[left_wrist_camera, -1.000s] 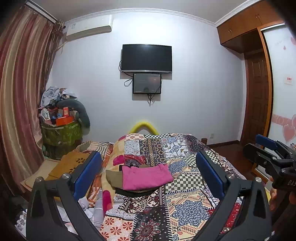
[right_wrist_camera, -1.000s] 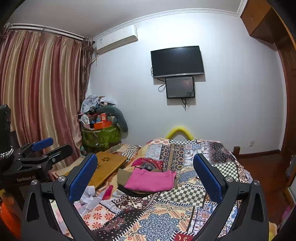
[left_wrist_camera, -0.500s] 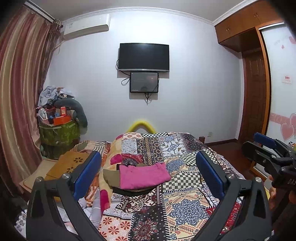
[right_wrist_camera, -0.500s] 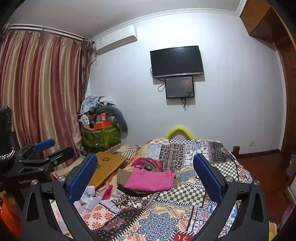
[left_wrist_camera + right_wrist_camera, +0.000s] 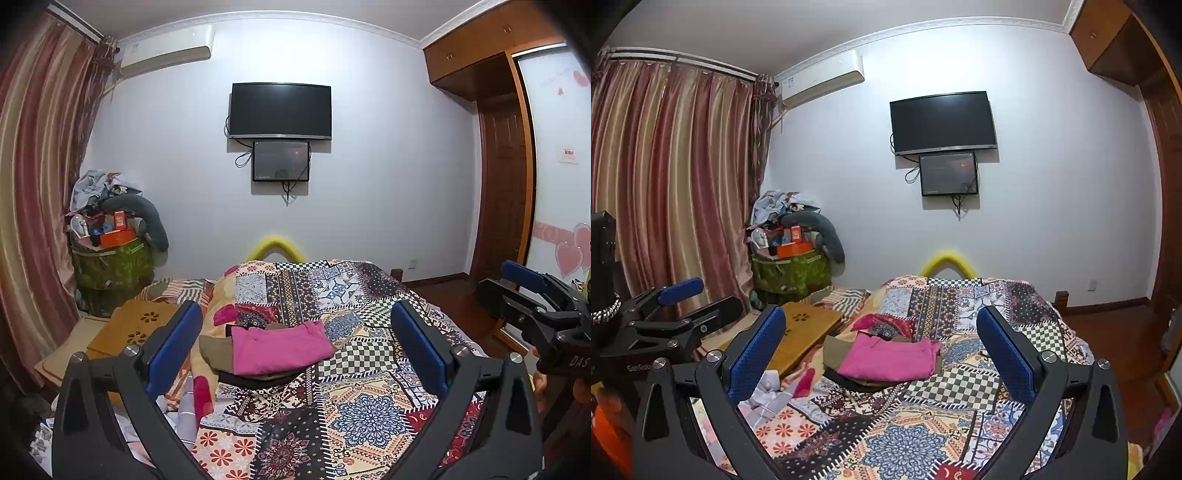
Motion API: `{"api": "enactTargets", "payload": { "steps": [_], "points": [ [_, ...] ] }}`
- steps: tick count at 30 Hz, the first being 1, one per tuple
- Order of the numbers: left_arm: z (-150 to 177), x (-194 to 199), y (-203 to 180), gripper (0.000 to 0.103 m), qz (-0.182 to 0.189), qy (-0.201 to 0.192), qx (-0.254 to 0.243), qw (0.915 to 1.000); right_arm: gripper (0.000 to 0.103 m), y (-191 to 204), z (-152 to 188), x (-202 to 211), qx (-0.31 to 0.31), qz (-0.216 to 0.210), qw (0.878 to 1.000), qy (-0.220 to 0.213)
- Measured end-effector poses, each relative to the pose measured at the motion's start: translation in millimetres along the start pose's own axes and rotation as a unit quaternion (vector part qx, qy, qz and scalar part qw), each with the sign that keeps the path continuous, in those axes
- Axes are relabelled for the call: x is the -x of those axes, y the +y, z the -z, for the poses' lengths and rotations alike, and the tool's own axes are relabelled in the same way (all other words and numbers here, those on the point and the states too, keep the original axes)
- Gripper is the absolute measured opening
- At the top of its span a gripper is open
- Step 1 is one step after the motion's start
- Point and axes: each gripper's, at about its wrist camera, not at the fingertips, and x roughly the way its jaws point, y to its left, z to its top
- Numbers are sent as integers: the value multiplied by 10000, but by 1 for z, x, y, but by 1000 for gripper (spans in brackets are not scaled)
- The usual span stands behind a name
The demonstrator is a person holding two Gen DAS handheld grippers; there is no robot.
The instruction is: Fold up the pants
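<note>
Folded pink pants [image 5: 279, 349] lie on top of a small stack of folded olive and dark garments [image 5: 216, 349] on the patchwork bedspread [image 5: 354, 406]. The same pink pants [image 5: 890, 356] show in the right wrist view. My left gripper [image 5: 295, 347] hangs open well short of the stack, nothing between its blue pads. My right gripper [image 5: 882, 354] is open too, raised above the bed, holding nothing. Each gripper shows at the edge of the other's view: the right one [image 5: 532, 291] at far right, the left one [image 5: 676, 299] at far left.
A wooden lap desk [image 5: 809, 328] lies left of the stack. A cluttered green bin [image 5: 110, 262] stands by the striped curtain [image 5: 665, 192]. Loose white and pink cloth [image 5: 775, 387] lies at the bed's left edge. A TV [image 5: 280, 110] hangs on the far wall; a wooden door [image 5: 502, 192] is right.
The left wrist view has drifted slightly, so the stack sits a little lower and further left in it. Both grippers stay open and empty.
</note>
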Motion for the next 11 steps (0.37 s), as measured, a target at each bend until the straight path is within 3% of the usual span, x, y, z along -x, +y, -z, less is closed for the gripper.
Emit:
{"api": "enactTargets", "payload": {
  "steps": [11],
  "points": [
    [2, -11, 0, 103, 69, 110, 102, 9999, 103, 1, 2, -5, 8, 33, 10000, 70]
  ]
}}
